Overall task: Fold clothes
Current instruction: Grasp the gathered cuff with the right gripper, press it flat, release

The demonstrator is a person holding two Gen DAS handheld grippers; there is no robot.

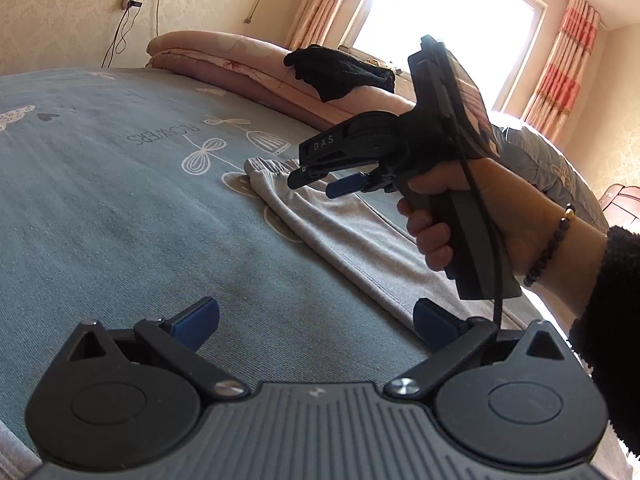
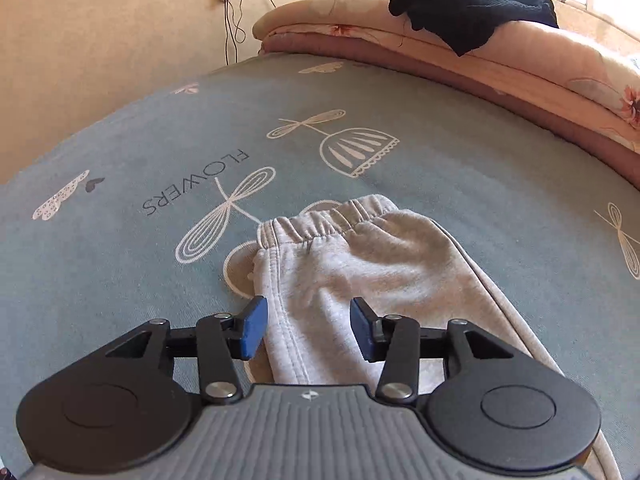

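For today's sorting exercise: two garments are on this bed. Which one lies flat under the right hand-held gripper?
The grey sweatpants, spread on the blue sheet beneath the right hand-held gripper. The black garment is crumpled on the folded pink quilt.

grey sweatpants [image 2: 352, 264] (folded lengthwise), flat on bed

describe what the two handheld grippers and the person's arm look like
Both the left gripper and the right gripper have black linkage arms with silver screws, round black discs, a ribbed grey body and blue pads. The right one carries white "DAS" lettering and a black cable. The hand wears a beaded bracelet and fuzzy black sleeve.
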